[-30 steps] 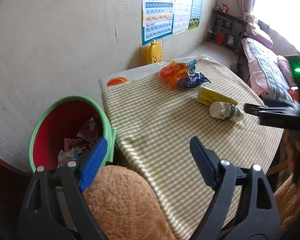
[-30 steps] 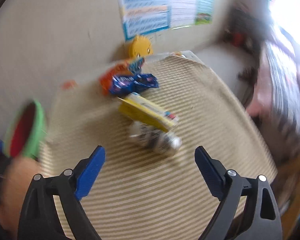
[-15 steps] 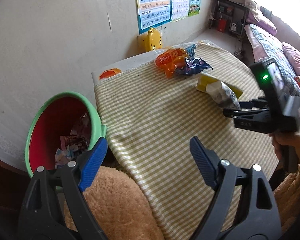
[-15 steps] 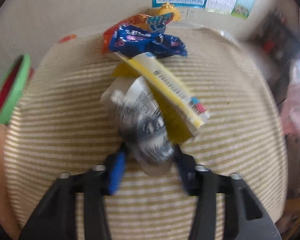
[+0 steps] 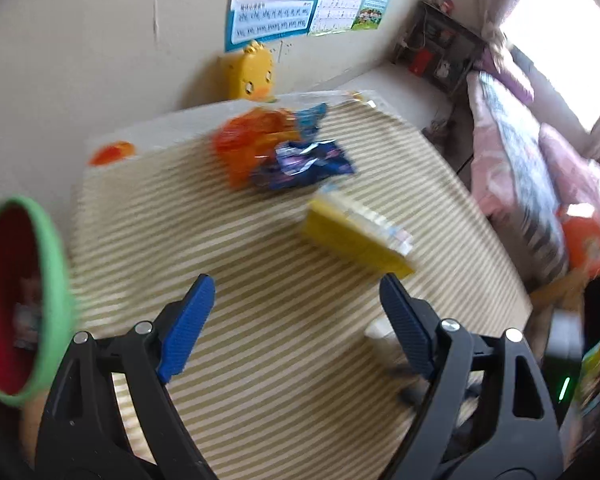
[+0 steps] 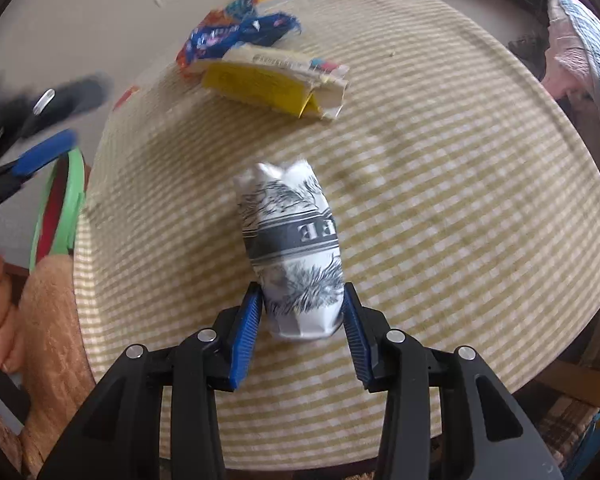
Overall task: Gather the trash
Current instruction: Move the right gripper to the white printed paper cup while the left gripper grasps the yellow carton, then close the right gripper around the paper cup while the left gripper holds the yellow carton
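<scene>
right hand-held gripper (image 6: 302, 322): clamped on crumpled paper cup (image 6: 294, 252) above checked worktop (image 6: 440, 208) | left hand-held gripper (image 5: 296, 328): jaws wide, empty | yellow carton (image 5: 356, 236): ahead of it, right

A crumpled white paper cup (image 6: 294, 252) with a grey band and dark leaf print sits at the centre of the right wrist view, its crushed mouth pointing up-frame. Above it lies a flattened yellow carton (image 6: 272, 84), one end torn open. Beyond that, at top left, a blue wrapper (image 6: 240, 34) overlaps an orange wrapper (image 5: 252, 140). The green-rimmed red bin (image 5: 28, 296) stands at left edge.
</scene>
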